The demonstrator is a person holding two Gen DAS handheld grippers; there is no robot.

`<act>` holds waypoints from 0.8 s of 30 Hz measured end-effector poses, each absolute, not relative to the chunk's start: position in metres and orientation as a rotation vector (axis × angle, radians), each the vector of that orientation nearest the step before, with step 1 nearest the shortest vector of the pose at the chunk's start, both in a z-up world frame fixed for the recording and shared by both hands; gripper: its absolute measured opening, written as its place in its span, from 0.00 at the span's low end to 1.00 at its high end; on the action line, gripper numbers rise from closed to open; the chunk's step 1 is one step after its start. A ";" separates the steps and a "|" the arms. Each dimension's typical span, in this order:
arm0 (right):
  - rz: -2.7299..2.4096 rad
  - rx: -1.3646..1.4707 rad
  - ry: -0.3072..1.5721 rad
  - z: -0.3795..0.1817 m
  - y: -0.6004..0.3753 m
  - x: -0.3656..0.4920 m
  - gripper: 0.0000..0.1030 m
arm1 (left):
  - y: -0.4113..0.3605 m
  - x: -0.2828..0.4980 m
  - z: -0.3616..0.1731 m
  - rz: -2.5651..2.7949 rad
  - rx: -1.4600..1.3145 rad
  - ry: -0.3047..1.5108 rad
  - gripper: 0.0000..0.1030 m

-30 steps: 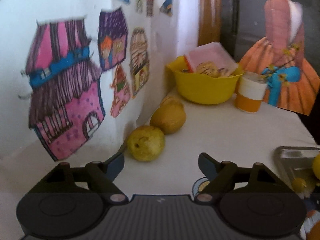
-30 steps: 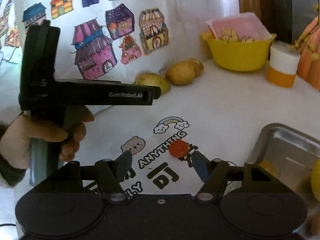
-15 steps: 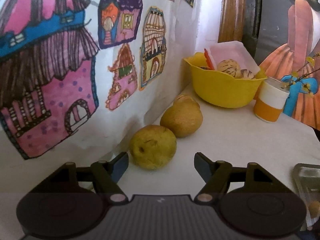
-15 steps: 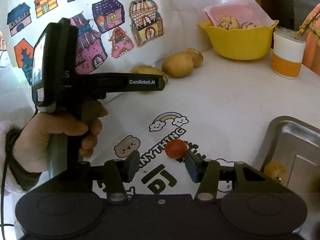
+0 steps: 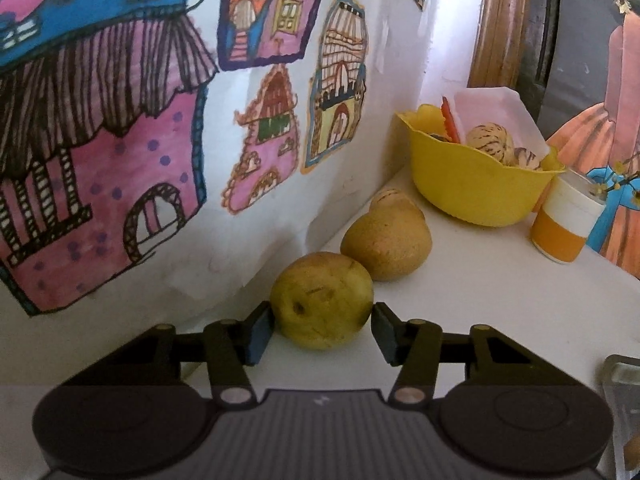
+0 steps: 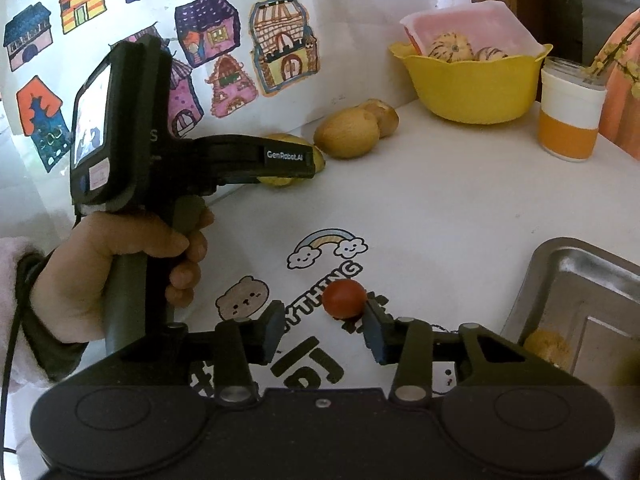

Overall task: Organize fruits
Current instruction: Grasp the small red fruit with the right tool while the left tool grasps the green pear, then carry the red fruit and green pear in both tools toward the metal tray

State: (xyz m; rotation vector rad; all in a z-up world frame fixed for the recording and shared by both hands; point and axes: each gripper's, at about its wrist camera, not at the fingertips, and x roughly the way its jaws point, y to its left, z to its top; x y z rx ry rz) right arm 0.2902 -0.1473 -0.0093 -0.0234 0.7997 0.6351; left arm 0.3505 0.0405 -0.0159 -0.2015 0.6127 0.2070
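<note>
While the left gripper [image 5: 322, 330] stood spread around the yellow-green pear [image 5: 322, 299] by the wall, its pads seemed just to touch the skin, though a firm pinch was not clear. The right gripper [image 6: 323, 330] was spread too; the small red tomato [image 6: 344, 298] lay on the table [image 6: 460, 208] against its right finger [image 6: 374, 334], beside the metal tray [image 6: 576, 280].
</note>
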 end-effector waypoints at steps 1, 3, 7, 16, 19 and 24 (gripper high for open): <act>0.633 -0.021 0.800 -0.009 -0.147 0.290 0.43 | 0.040 0.350 -0.015 0.205 -0.198 0.617 0.56; 0.629 -0.014 0.801 -0.009 -0.148 0.291 0.43 | 0.039 0.345 -0.014 0.189 -0.193 0.623 0.55; 0.619 -0.027 0.792 -0.009 -0.147 0.290 0.43 | 0.037 0.330 -0.012 0.155 -0.179 0.634 0.55; 0.599 -0.096 0.767 -0.009 -0.139 0.287 0.42 | 0.032 0.290 -0.008 0.084 -0.173 0.660 0.54; 0.590 -0.112 0.754 -0.010 -0.137 0.288 0.39 | 0.028 0.279 -0.008 0.064 -0.161 0.663 0.54; 0.568 -0.116 0.749 -0.011 -0.138 0.291 0.30 | 0.024 0.265 -0.007 0.040 -0.136 0.660 0.54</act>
